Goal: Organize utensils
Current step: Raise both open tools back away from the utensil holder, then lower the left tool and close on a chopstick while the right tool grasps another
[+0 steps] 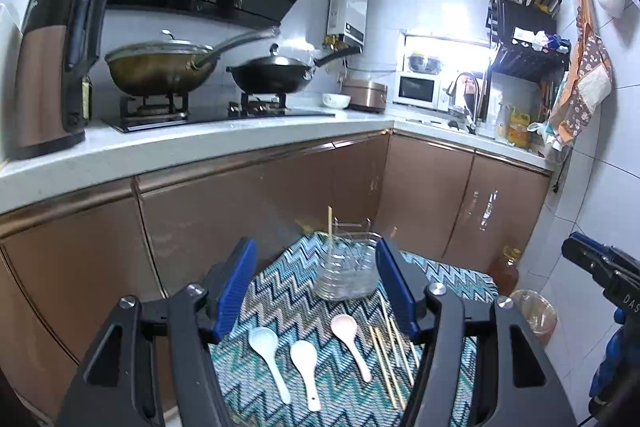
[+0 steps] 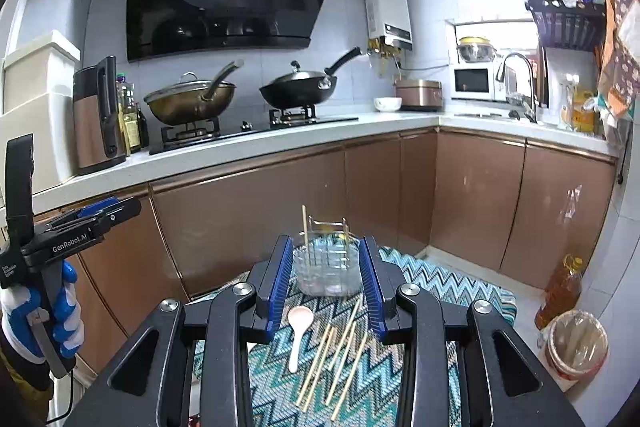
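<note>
Jaws of left gripper (image 1: 316, 279) wide apart, empty; jaws of right gripper (image 2: 326, 283) narrower, empty. Three spoons (image 1: 306, 367) and loose chopsticks (image 2: 336, 359) lie on bench mat (image 1: 280, 291); one chopstick upright in glass holder (image 2: 326, 267). Risks: thin sticks rolling from pinch; jaws tipping holder.

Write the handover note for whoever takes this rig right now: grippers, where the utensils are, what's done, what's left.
Left hand-held gripper: open, empty, above the mat.
Right hand-held gripper: open, empty, narrower gap.
Clear holder: far end of the zigzag mat, one chopstick standing in it.
Done: that one chopstick.
Left: two white spoons and, pink spoon, and loose chopsticks flat on the mat, right of the pink spoon.
</note>
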A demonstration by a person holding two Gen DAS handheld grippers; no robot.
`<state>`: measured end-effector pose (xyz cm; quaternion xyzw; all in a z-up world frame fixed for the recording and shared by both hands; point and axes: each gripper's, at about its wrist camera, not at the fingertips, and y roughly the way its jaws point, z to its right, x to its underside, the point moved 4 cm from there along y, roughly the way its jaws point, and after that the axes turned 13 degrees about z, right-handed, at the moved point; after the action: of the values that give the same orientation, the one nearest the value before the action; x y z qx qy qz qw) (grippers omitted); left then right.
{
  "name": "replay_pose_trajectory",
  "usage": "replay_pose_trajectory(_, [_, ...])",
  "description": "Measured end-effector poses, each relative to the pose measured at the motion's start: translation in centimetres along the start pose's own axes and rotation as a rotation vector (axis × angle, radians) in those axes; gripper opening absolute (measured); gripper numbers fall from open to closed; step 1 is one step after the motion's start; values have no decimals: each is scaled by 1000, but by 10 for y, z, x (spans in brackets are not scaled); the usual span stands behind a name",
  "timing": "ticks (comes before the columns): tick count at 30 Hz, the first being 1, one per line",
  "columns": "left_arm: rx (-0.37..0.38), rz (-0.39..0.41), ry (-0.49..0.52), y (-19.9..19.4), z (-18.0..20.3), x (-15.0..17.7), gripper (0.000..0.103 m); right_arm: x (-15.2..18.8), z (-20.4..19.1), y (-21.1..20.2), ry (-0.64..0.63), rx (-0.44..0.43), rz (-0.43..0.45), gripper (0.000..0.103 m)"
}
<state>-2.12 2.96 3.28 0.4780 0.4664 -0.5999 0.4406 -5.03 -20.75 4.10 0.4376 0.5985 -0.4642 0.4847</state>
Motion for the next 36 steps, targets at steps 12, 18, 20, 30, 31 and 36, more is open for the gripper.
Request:
replay_pose_trajectory(12, [34, -129, 11, 21, 55, 25, 60, 27, 59, 0, 88, -20, -67, 34])
replay_pose_trajectory(18, [81, -276, -18, 49, 72, 55, 59, 41, 76, 15, 109, -38, -123, 34])
replay_pose_trajectory(20, [93, -337, -27, 60, 75, 69, 59, 49, 79, 23, 116, -51, -153, 34])
replay_pose_trajectory(30, [134, -604, -92, 122, 87, 144, 50, 92, 93, 70, 143, -83, -291, 34])
replay_pose_trajectory(31, [133, -622, -96, 128, 88, 150, 47, 99, 94, 77, 144, -88, -310, 33])
replay_pose_trajectory(36, [133, -720, -117, 160, 92, 180, 34, 126, 100, 105, 173, -118, -401, 32])
